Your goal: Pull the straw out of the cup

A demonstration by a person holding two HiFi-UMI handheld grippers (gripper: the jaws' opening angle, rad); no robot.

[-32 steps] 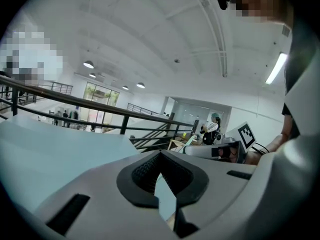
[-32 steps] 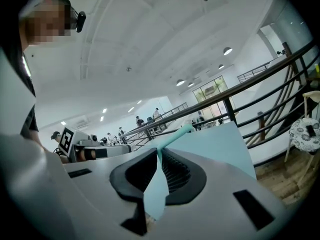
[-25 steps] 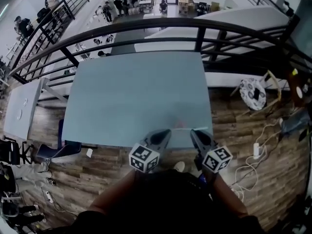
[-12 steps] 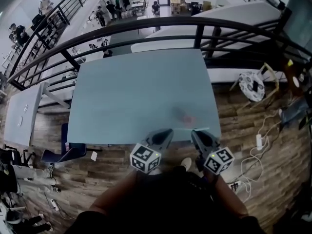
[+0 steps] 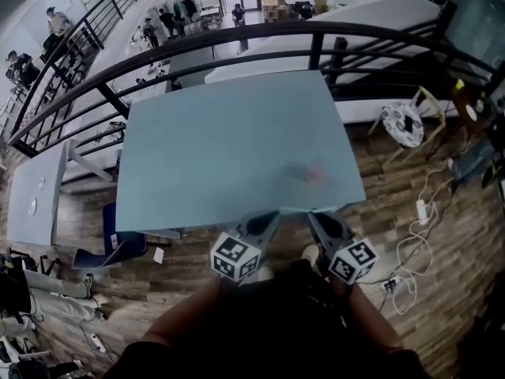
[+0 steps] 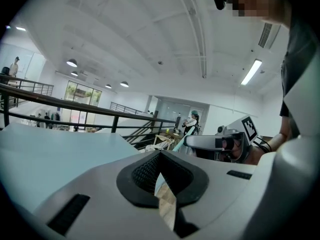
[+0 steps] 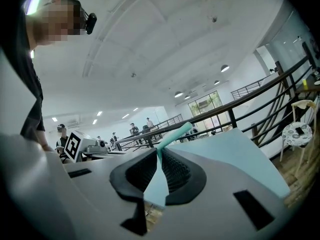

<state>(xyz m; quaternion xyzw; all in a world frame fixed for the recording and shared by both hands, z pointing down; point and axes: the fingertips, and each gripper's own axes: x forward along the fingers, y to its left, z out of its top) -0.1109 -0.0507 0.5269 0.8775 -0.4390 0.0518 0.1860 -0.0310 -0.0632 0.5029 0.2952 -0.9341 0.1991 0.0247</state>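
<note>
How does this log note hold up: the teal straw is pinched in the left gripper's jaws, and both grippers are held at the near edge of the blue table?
The gripper is wrong. The right gripper view shows the teal straw pinched in the right gripper; the left gripper is shut on nothing. Both are held at the near edge of the blue table.

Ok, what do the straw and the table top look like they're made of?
The straw: probably plastic, since it is teal, smooth and evenly coloured with a matte look, though paper can't be ruled out. It is pinched between the jaws of the right gripper. The table top: a smooth pale blue surface, likely laminate or painted board, as it is uniform in colour and shows no grain.
</note>
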